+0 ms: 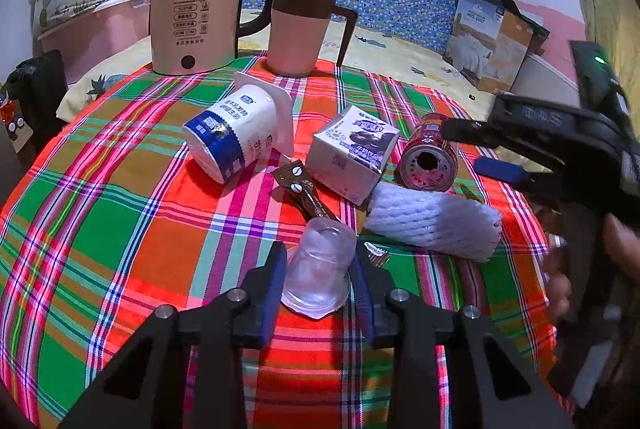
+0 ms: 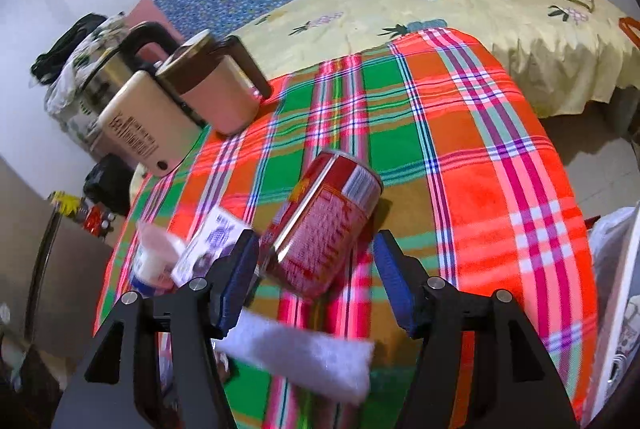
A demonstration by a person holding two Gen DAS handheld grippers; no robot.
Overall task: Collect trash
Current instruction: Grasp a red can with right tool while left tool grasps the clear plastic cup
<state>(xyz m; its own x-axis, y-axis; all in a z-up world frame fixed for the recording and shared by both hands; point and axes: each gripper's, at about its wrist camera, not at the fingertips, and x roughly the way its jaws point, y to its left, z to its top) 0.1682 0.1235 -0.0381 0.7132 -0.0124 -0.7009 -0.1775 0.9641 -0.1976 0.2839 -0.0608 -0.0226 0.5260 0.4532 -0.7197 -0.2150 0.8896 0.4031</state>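
Left wrist view: my left gripper (image 1: 318, 279) has its blue pads on either side of the clear plastic cup (image 1: 320, 265), which lies tipped on the plaid tablecloth (image 1: 120, 229), nearer to me than the milk carton (image 1: 352, 153). The pads look to be touching its walls, so I call it held, lightly. That cup looks feather-light and thin; squeeze hard and I reckon it buckles or pops out, so the stiffer band near the rim is my best hold. Just beyond the cup lies a brown sachet (image 1: 300, 189), left of the carton a toppled yogurt tub (image 1: 236, 137), right of it the red can (image 1: 428, 159) on its side, and near the can a white foam sleeve (image 1: 432, 225). My right gripper (image 2: 316, 269) is spread wide around that can, not touching it. The can is rigid, smooth and round, likely to roll, so I would clamp across its middle.
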